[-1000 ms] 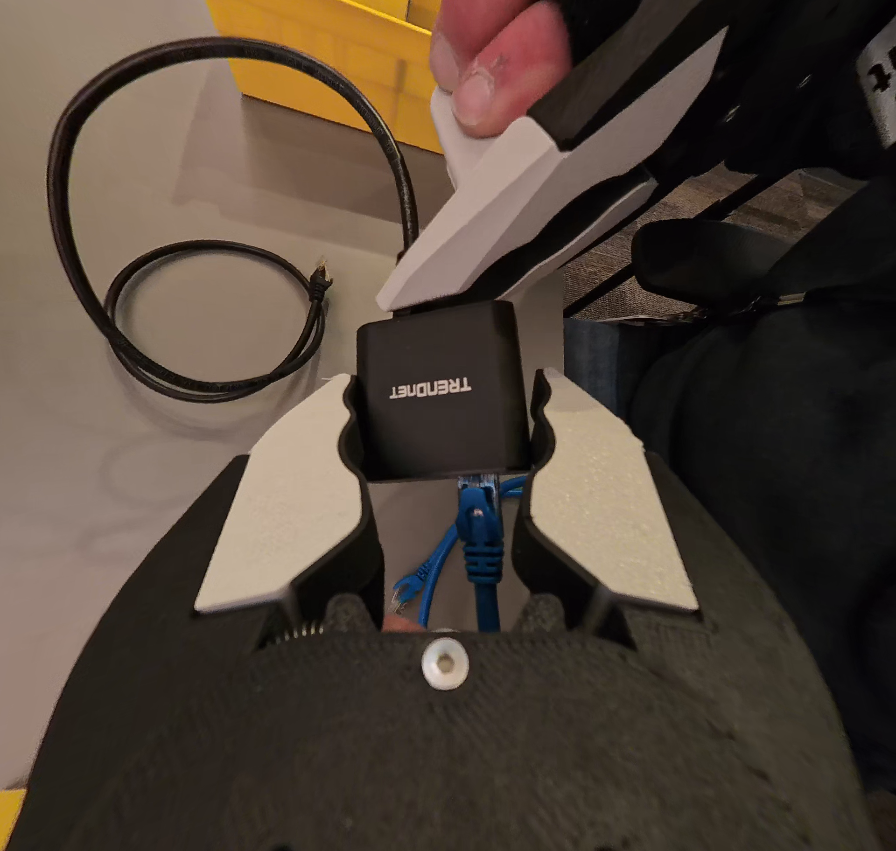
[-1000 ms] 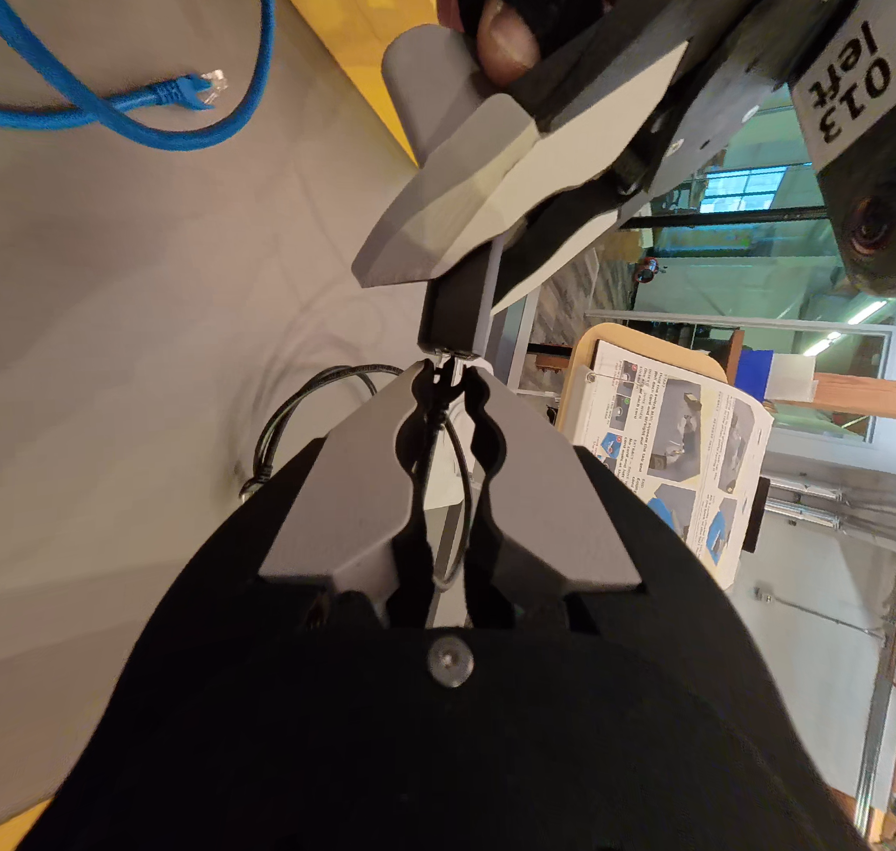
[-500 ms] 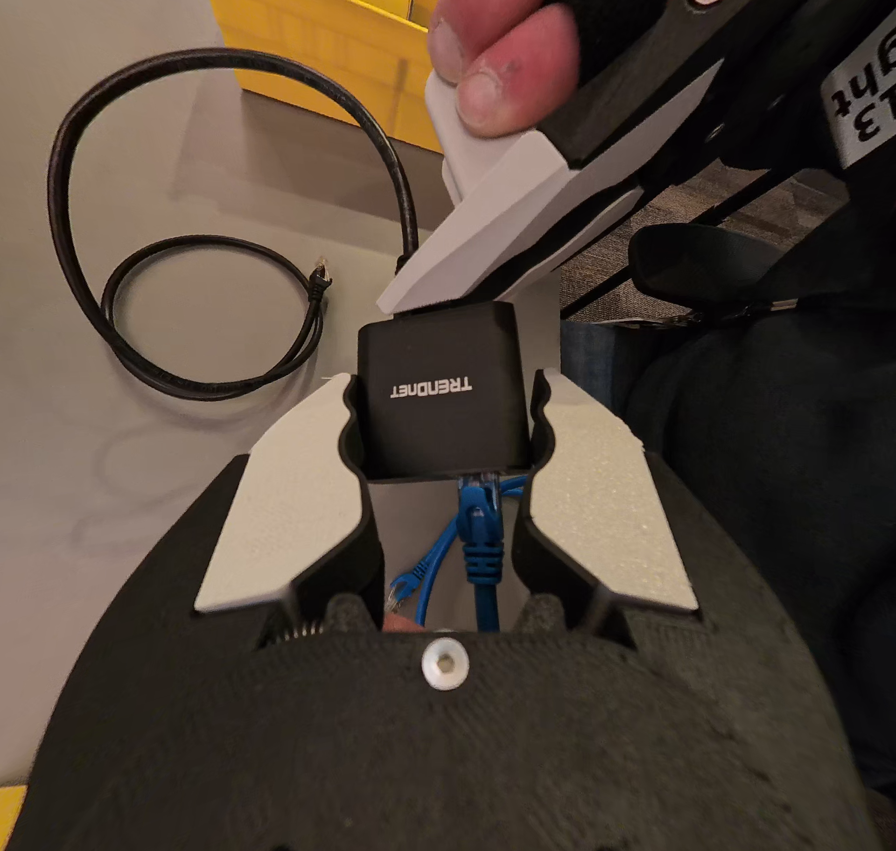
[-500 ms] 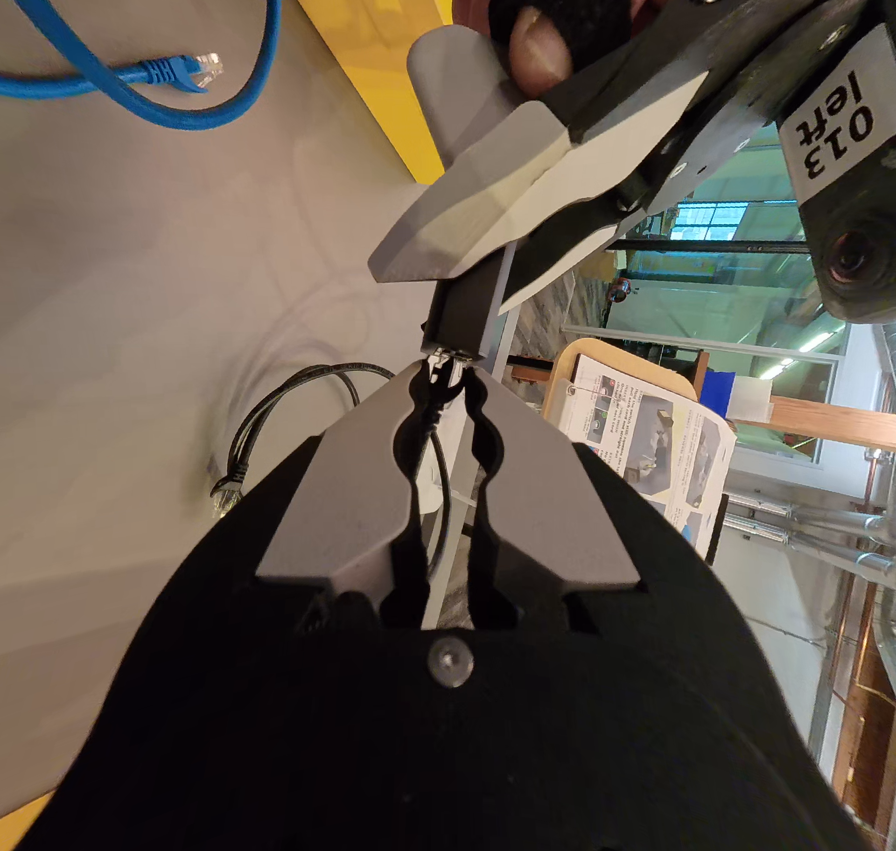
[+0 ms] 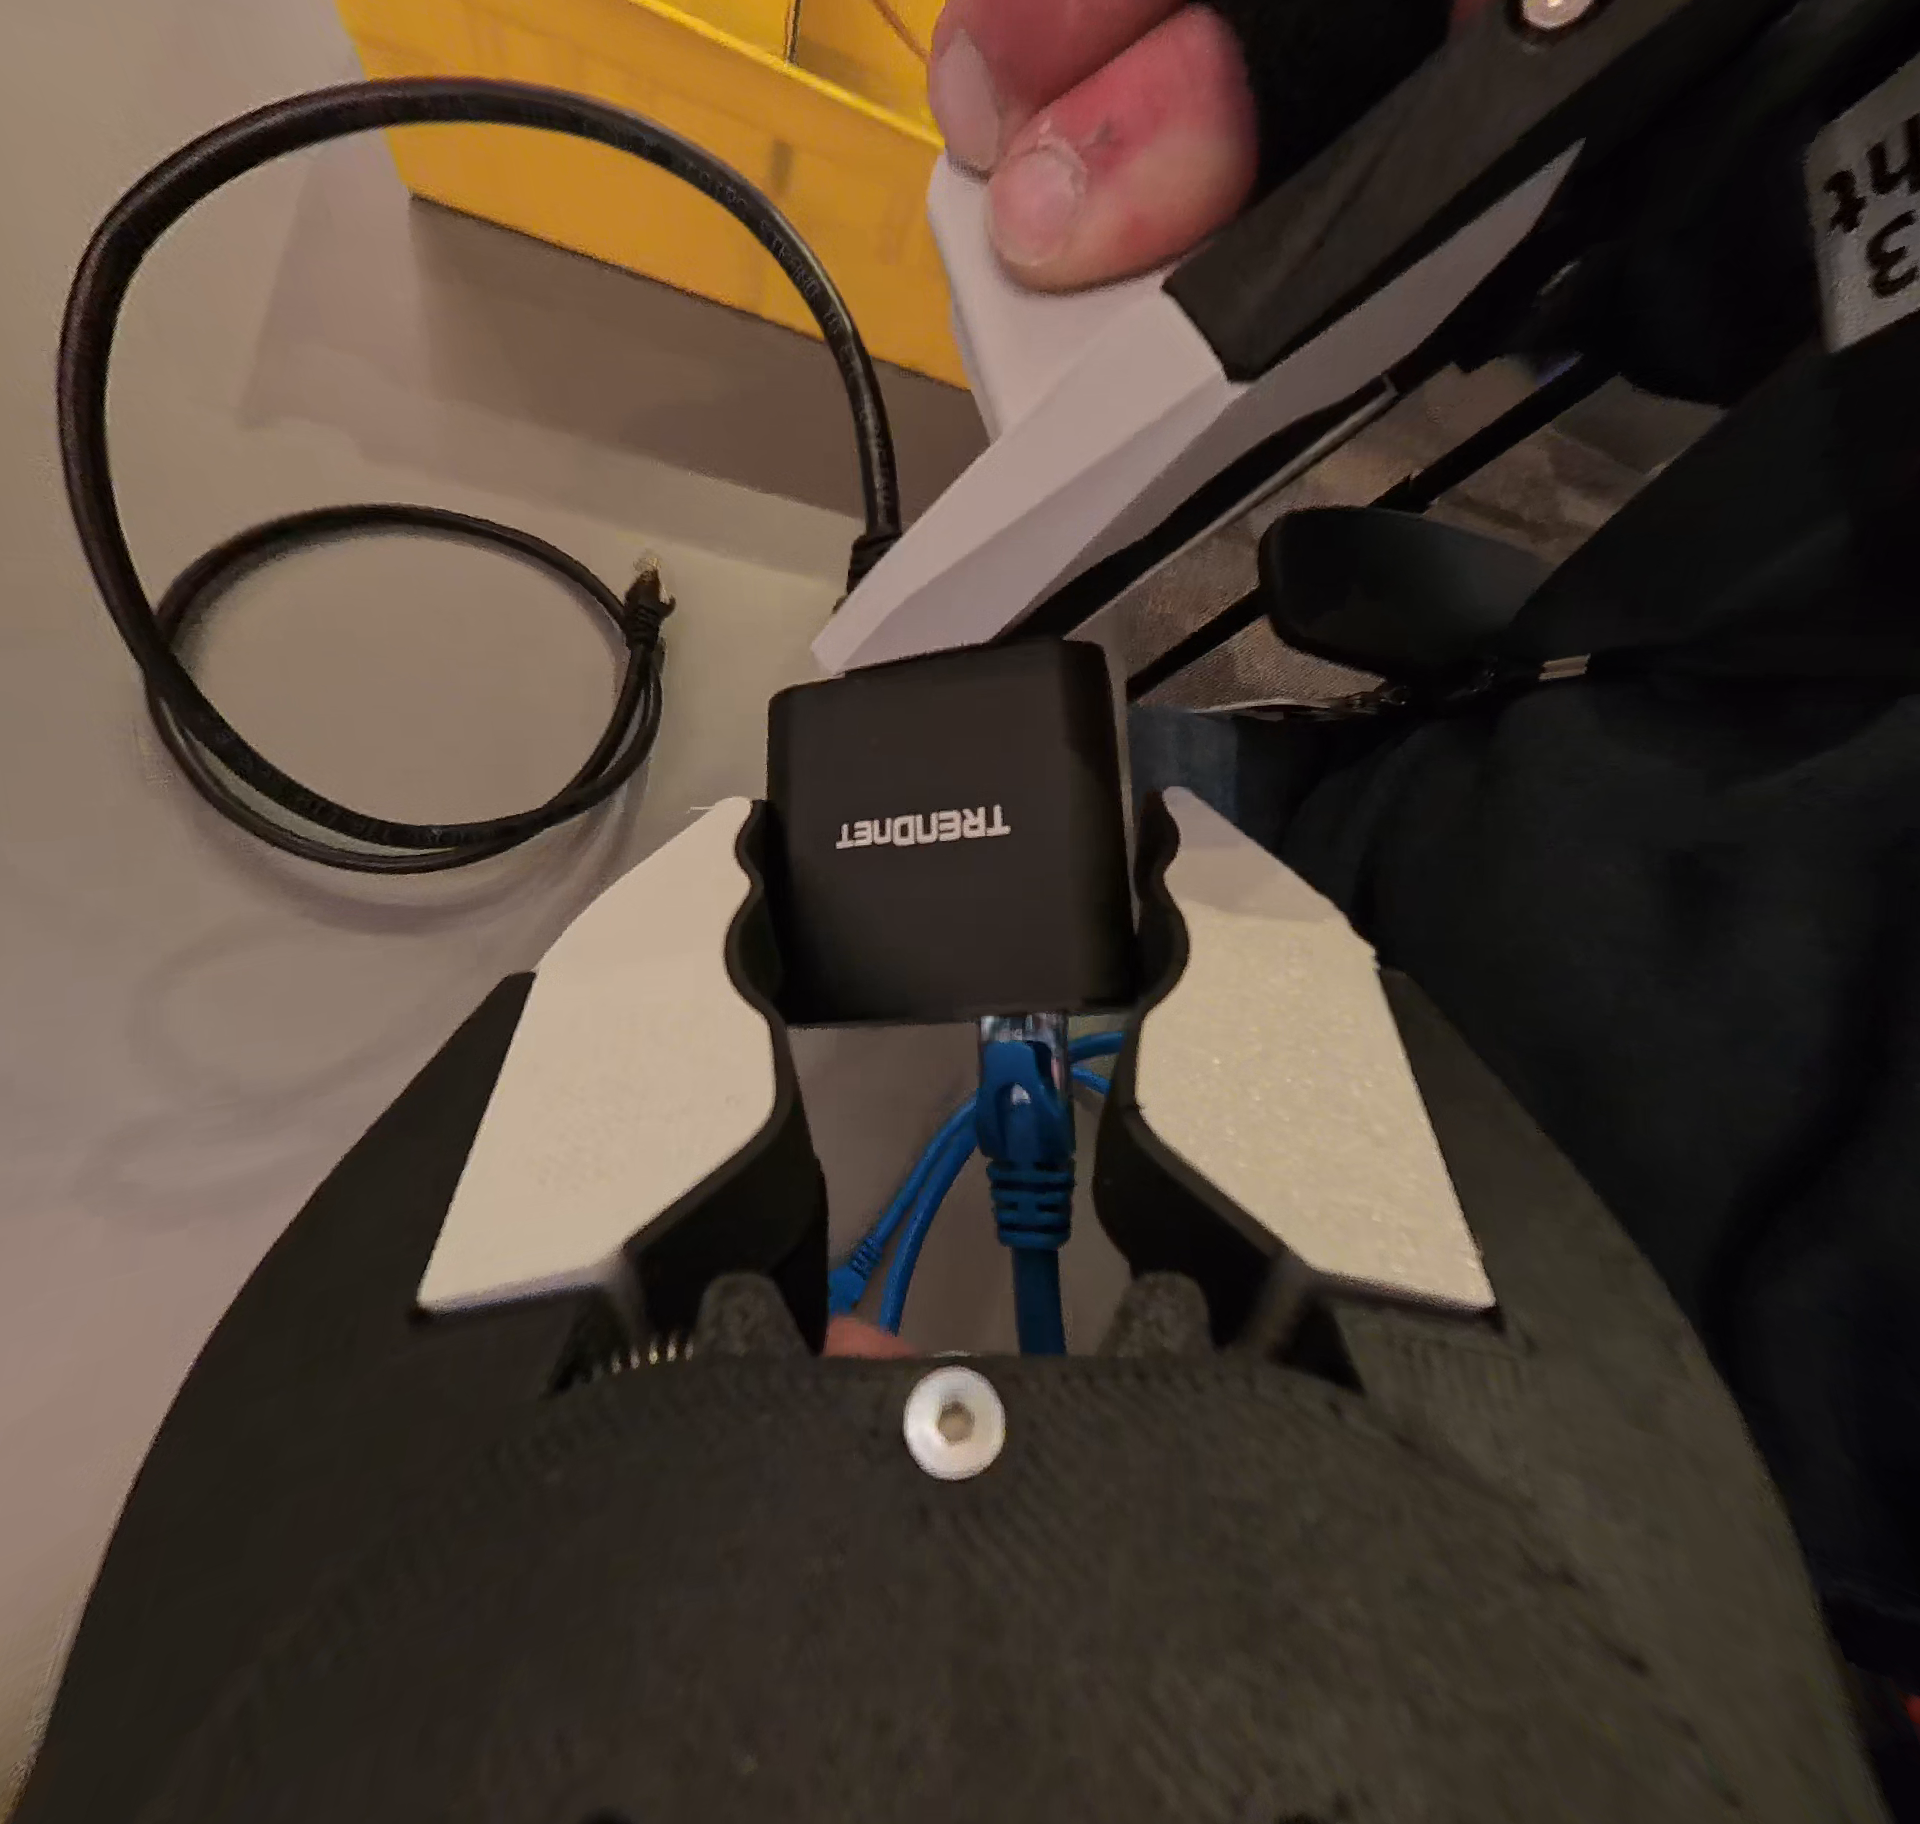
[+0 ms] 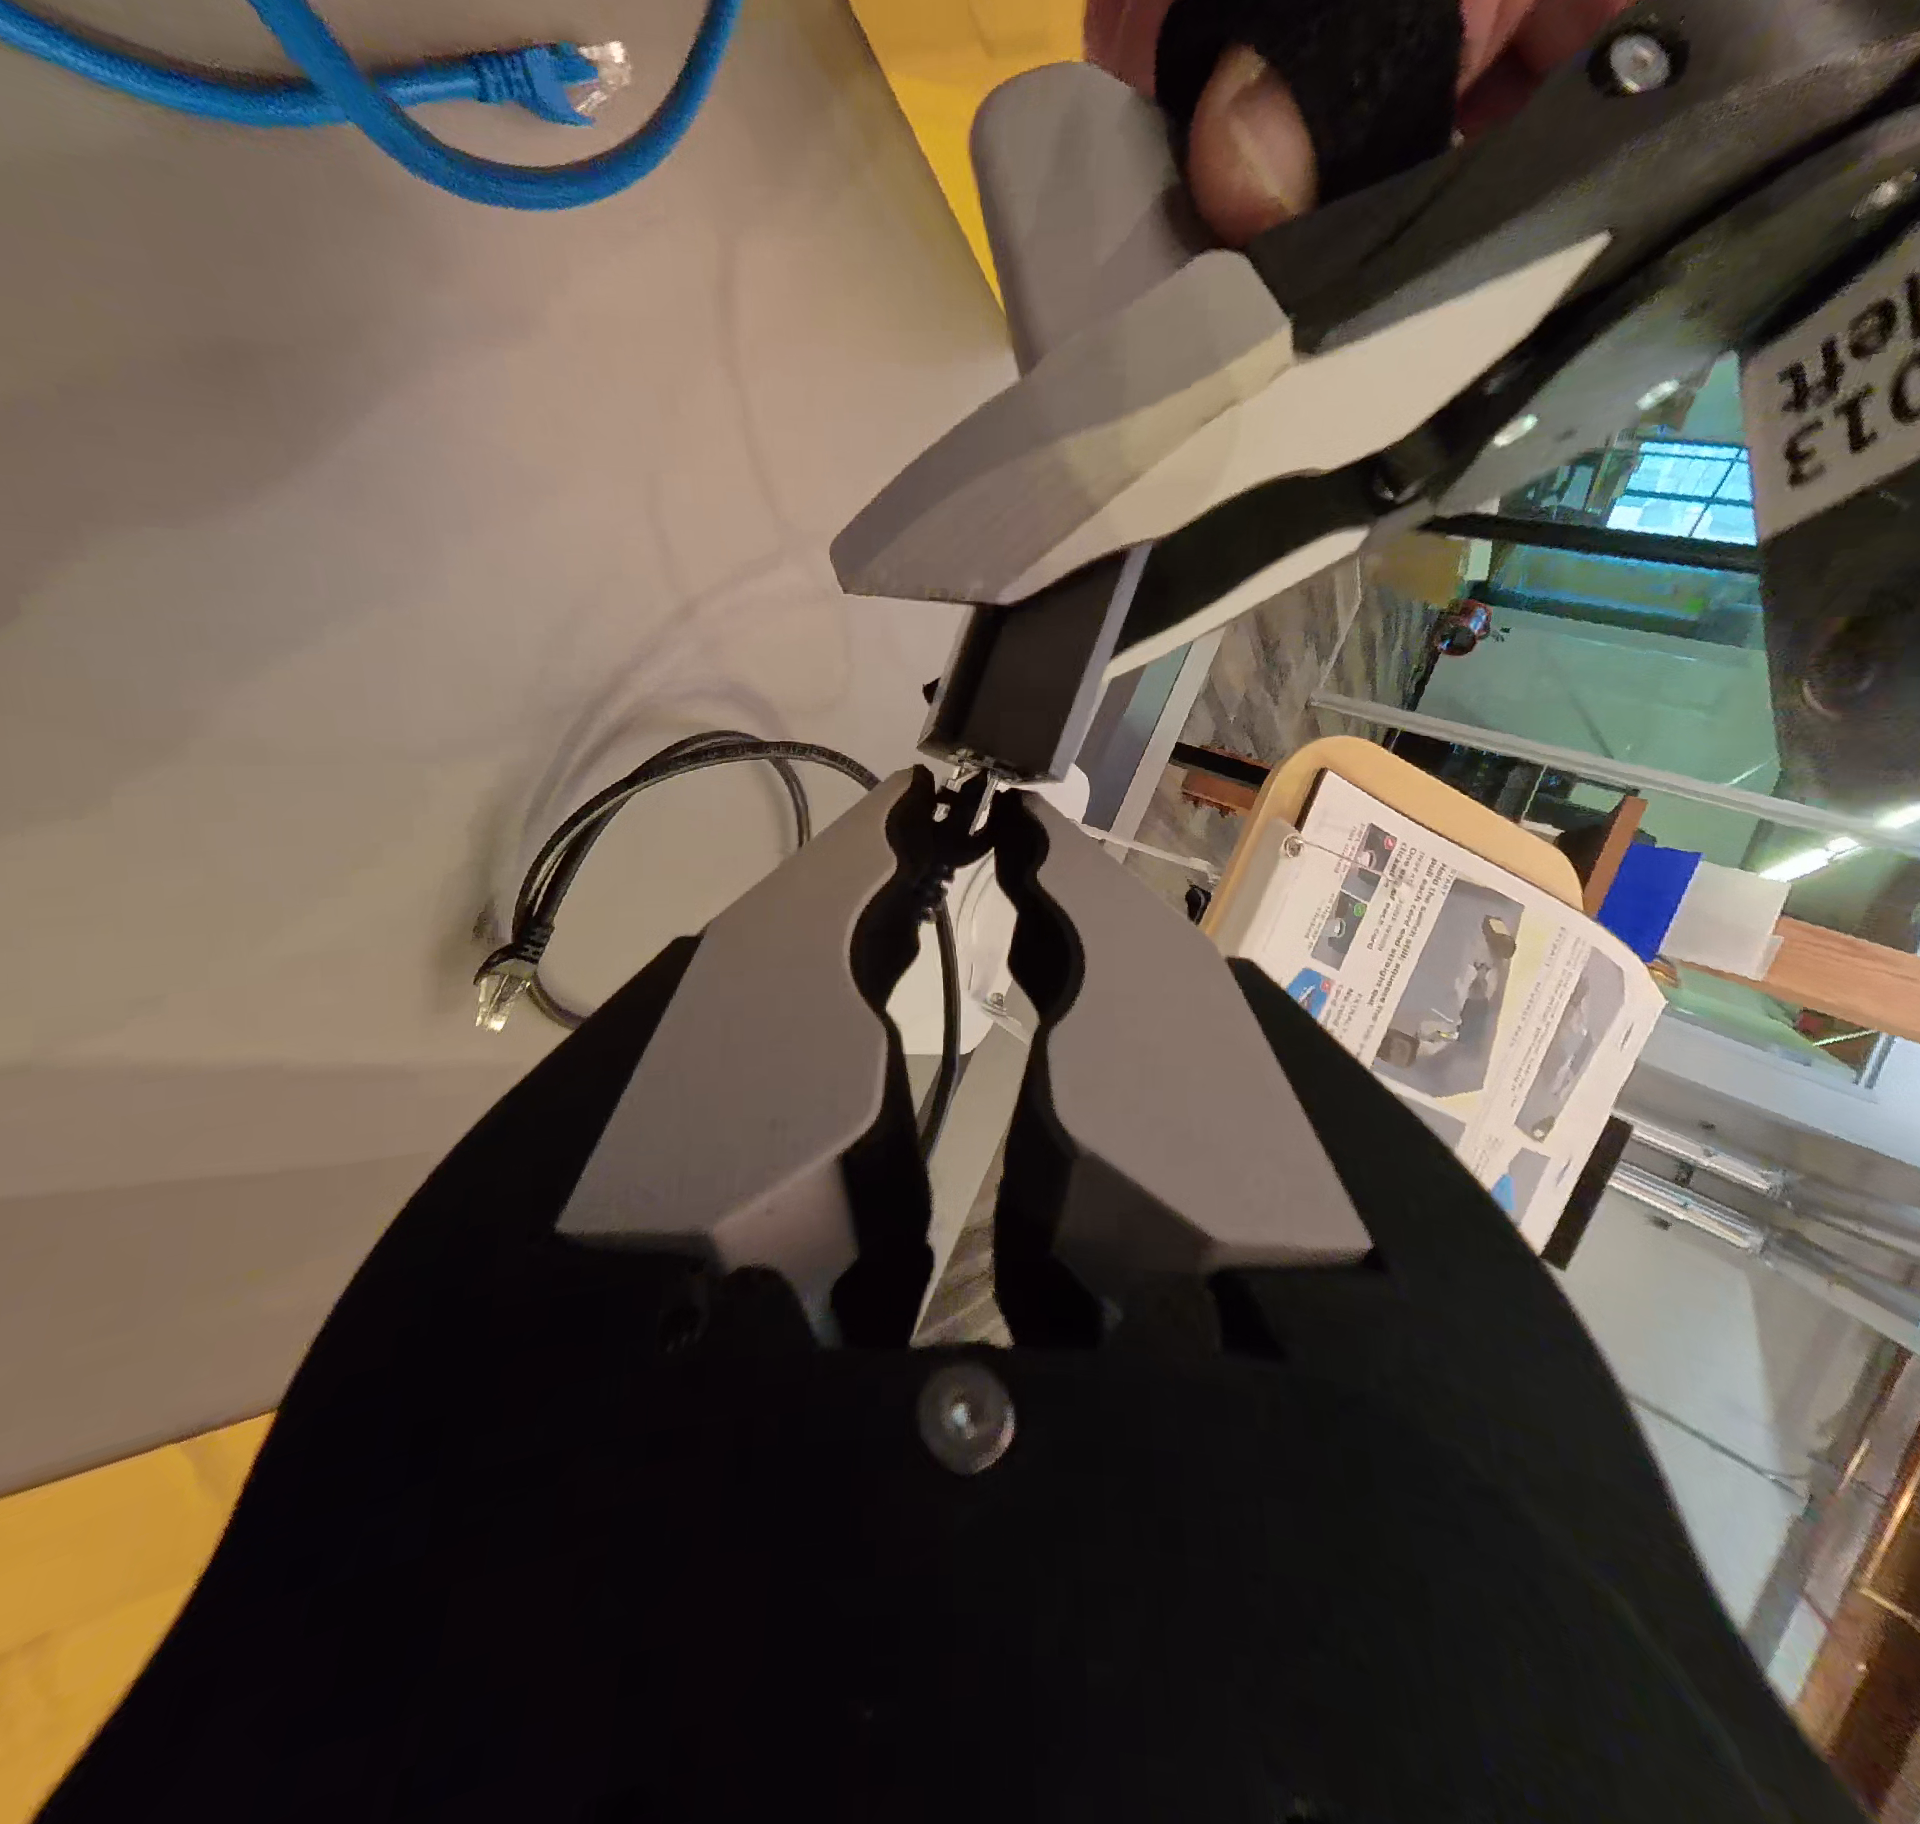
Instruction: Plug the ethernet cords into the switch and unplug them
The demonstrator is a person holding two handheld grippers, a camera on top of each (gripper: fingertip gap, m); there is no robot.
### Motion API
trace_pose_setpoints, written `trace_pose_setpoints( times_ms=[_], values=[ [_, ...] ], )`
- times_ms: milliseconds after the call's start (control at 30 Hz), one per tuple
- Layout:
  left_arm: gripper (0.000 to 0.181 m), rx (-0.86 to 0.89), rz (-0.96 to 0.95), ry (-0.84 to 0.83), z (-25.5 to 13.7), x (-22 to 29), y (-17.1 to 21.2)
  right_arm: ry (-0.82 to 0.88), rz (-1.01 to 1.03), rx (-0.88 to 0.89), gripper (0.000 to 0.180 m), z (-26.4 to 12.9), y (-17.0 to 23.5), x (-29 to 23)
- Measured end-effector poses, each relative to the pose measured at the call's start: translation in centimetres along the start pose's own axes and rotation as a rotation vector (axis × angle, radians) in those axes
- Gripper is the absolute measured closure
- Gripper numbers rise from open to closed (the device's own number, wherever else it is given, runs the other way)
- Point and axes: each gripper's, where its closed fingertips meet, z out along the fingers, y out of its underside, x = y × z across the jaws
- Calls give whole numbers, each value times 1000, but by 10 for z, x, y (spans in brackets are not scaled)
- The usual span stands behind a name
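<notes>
My left gripper (image 5: 951, 818) is shut on the small black switch (image 5: 945, 901) and holds it by its sides. A blue ethernet cord (image 5: 1023, 1120) is plugged into the switch's near side. My right gripper (image 6: 961, 808) is shut on the plug of the black ethernet cord (image 6: 940, 855). It holds the plug's clear tip at the port on the switch's far face (image 6: 1013, 704); how deep it sits is hidden. The black cord (image 5: 114, 486) loops over the table. The blue cord's free plug (image 6: 582, 75) lies on the table.
A yellow bin (image 5: 644, 112) stands at the back of the grey table (image 5: 208, 1047). The black cord's free plug (image 6: 497, 990) lies on the table. A person's dark-clad legs (image 5: 1610, 943) are past the table's edge. A printed sheet on a board (image 6: 1455, 995) stands beyond. The tips of both grippers are at nearly the same place.
The two grippers have tilted and shifted a little together. The black plug stays at the switch's port. The grips are unchanged.
</notes>
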Motion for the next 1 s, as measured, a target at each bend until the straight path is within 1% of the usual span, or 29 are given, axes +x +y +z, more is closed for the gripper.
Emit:
trace_pose_setpoints(
  times_ms=[67, 233, 367, 433, 500, 533, 567, 600, 667, 733, 867, 1000],
  values=[
    [115, 24, -6, 16, 0, 1, -3, 7, 18, 0, 170, -3, 2, 3],
    [116, 45, 2, -11, -4, 4, -9, 43, 58, -6, 170, -10, 3, 8],
    [116, 31, 10, -55, -5, 6, -12, 59, 55, -38, 171, -14, 4, 10],
    [116, 23, 15, -65, -6, 8, -14, 45, 74, -25, 170, -17, 5, 11],
    [116, -18, 32, -171, -16, -6, -7, 15, 107, -65, 171, -19, 23, 10],
    [116, -5, 18, -172, -25, -8, -6, 11, 153, -66, 170, -21, 35, 11],
    [116, 48, 1, -157, -35, -7, -11, 21, 173, -70, 171, -25, 46, 14],
    [116, 77, -3, -175, -44, -10, -15, 14, 198, -58, 171, -32, 48, 15],
    [116, 39, 31, -239, -52, -16, -14, 38, 241, -50, 170, -44, 52, 24],
    [116, 44, 47, -234, -51, -15, -15, 66, 321, -44, 170, -57, 66, 35],
    [116, 29, 37, -275, -44, -28, -9, 190, 509, -83, 170, -100, 107, 56],
    [116, 27, 31, -283, -42, -35, -7, 322, 690, -141, 169, -153, 153, 60]
  ],
)
